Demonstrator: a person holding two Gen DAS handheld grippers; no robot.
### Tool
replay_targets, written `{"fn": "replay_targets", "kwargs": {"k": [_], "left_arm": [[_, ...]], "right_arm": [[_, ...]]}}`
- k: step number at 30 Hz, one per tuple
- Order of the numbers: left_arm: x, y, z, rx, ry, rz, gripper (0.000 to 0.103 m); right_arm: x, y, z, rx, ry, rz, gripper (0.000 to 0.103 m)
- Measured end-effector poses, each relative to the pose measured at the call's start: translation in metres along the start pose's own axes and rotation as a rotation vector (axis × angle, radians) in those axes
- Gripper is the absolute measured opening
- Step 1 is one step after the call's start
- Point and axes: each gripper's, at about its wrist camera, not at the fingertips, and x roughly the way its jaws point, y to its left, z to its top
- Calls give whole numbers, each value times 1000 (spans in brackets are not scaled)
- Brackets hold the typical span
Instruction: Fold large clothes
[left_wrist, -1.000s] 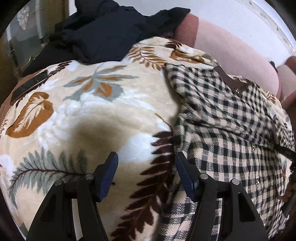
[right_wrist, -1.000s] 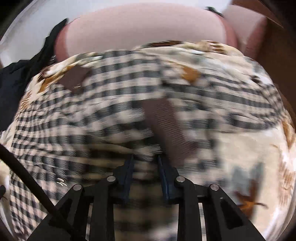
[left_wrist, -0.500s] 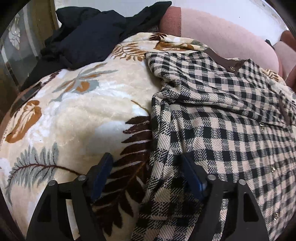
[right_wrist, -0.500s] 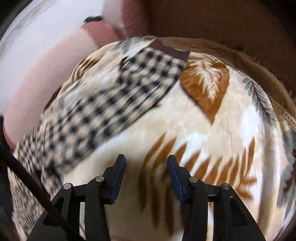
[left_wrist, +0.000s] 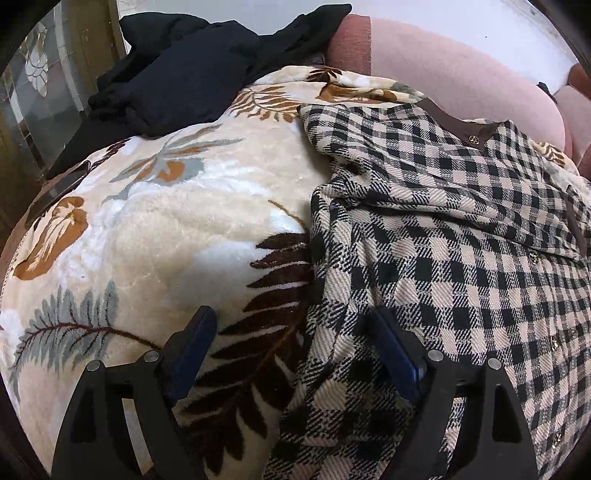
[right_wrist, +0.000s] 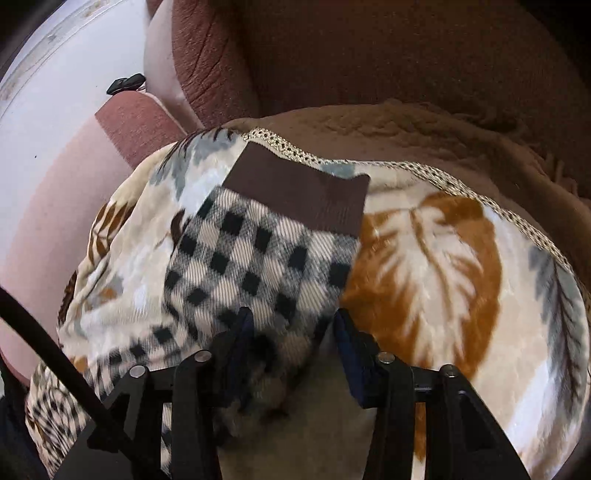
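A black-and-cream checked jacket (left_wrist: 461, 240) with a brown collar and small gold buttons lies spread on a leaf-print blanket (left_wrist: 155, 221). My left gripper (left_wrist: 295, 339) is open and low over the jacket's left edge, one finger over the blanket, the other over the checked cloth. In the right wrist view one checked sleeve (right_wrist: 258, 258) with a brown ribbed cuff (right_wrist: 299, 192) lies stretched out on the blanket (right_wrist: 443, 266). My right gripper (right_wrist: 293, 328) is open, its jaws on either side of the sleeve's near part.
A heap of dark clothes (left_wrist: 192, 70) lies at the blanket's far left. A pink sofa back (left_wrist: 461, 81) runs behind. A brown cushion (right_wrist: 369, 55) and brown throw (right_wrist: 443, 136) lie beyond the blanket's trimmed edge. A black cable (right_wrist: 48, 350) crosses the lower left.
My right gripper opened, let go of the checked cloth and swung right to the sleeve end. My left gripper moved right onto the jacket's edge, staying open.
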Motion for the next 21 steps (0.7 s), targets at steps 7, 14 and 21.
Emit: {"fn": "replay_targets", "kwargs": {"k": [7, 14, 21], "left_arm": [[-1, -1, 0, 2, -1, 8, 85], [-23, 4, 1, -29, -11, -89, 84], [-59, 21, 13, -58, -127, -100, 84]], "right_arm": [[-52, 49, 5, -127, -79, 22, 6], [-127, 158, -57, -364, -81, 219, 6], [-139, 277, -193, -617, 64, 436, 6]]}}
